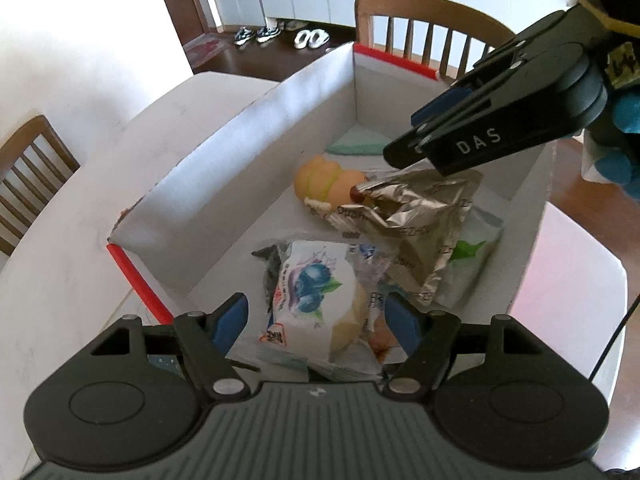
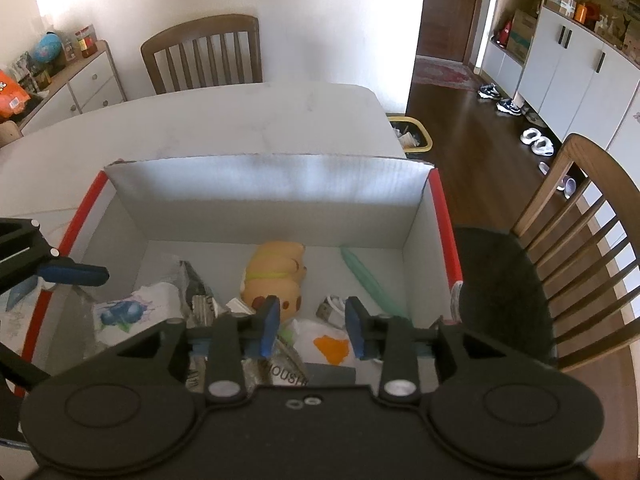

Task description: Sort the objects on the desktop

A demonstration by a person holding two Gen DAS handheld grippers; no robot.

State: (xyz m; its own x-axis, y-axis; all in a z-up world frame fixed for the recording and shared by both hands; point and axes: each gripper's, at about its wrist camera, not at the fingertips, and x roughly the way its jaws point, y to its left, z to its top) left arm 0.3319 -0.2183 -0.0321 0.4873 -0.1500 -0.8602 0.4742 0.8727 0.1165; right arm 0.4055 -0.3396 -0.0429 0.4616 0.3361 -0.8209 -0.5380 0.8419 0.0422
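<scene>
A white cardboard box [image 1: 256,152] with red edges stands on the white table and holds several items. In the left wrist view my left gripper [image 1: 316,320] is open above a blueberry snack packet [image 1: 308,284]. My right gripper [image 1: 416,148] hangs over a crumpled silver foil bag [image 1: 416,220]. An orange toy [image 1: 324,180] lies behind it. In the right wrist view my right gripper [image 2: 312,326] is open over the box [image 2: 272,184], above the toy [image 2: 276,276], a white packet with an orange mark [image 2: 328,340] and the foil bag [image 2: 288,372]. The left gripper's fingers [image 2: 76,274] show at the left.
Wooden chairs stand around the table [image 2: 200,128], one at the far side [image 2: 204,52] and one at the right [image 2: 580,248]. A green strip [image 2: 368,280] lies in the box. A yellow bin [image 2: 412,136] sits on the floor past the table's edge.
</scene>
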